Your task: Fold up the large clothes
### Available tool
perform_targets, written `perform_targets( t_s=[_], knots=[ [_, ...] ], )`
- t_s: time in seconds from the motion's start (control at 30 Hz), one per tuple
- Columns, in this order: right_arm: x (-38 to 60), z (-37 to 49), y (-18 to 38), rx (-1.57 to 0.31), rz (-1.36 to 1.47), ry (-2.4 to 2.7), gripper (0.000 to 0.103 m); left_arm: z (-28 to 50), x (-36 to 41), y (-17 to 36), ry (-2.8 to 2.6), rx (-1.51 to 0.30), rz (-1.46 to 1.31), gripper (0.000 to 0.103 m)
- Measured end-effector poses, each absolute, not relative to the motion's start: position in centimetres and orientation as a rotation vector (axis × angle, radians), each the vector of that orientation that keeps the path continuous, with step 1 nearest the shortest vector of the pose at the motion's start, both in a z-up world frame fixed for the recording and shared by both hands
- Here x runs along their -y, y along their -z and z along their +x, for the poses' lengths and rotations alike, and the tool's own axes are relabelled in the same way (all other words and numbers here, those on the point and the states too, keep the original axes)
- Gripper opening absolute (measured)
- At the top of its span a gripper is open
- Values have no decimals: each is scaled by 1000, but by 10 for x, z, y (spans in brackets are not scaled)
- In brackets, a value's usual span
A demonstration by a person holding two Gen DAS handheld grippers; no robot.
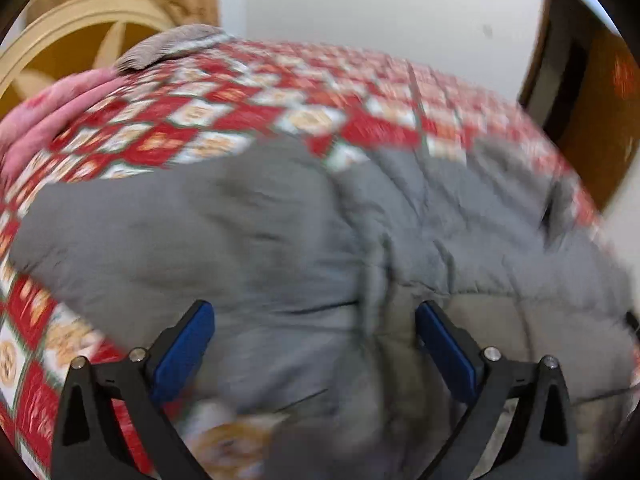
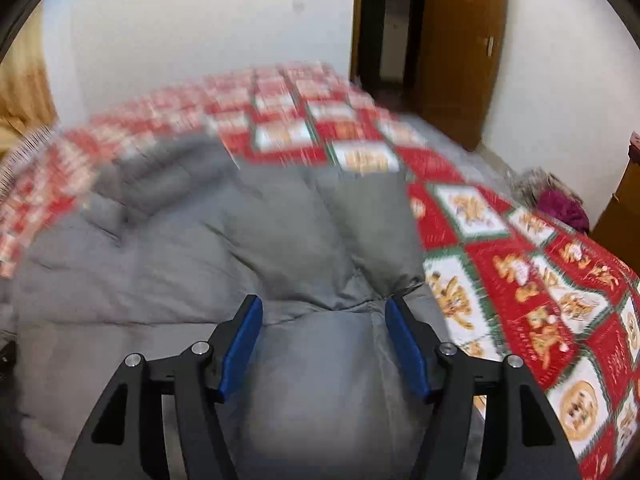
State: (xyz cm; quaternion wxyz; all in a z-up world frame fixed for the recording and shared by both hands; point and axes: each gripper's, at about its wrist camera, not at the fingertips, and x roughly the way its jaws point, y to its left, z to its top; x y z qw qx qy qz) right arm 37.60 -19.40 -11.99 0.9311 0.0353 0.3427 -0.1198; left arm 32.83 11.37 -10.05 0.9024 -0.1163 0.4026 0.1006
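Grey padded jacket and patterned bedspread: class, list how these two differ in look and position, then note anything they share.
The grey padded jacket is one plain colour; the bedspread is checked in red and white with orange motifs. The jacket is puffy, creased and bunched; the bedspread lies fairly flat. The jacket lies on top; the bedspread is underneath, covering the bed. Both are soft fabric, and both show in each wrist view.

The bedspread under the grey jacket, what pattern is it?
The bedspread has red and white squares with orange figures and green edging, clearest in the right wrist view.
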Motion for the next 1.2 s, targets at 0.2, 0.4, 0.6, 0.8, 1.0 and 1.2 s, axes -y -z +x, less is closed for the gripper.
perform_targets(
  t_s=[0.2,0.4,0.6,0.8,1.0,1.2],
  knots=[
    [150,365,121,-733,47,107,70,274,-222,81,-387,-776,-364,103],
    [145,366,169,-862,64,96,73,244,-337,115,-585,-793,-657,103],
    [149,355,173,-850,82,80,77,251,-367,144,-655,-770,-837,103],
    [149,350,172,-829,95,73,78,277,-362,145,-632,-695,-821,79],
    [151,349,172,-818,109,66,78,290,-362,151,-524,-695,-840,8],
    [155,344,170,-801,137,58,79,297,-294,66,-430,-542,-534,8]
  ],
)
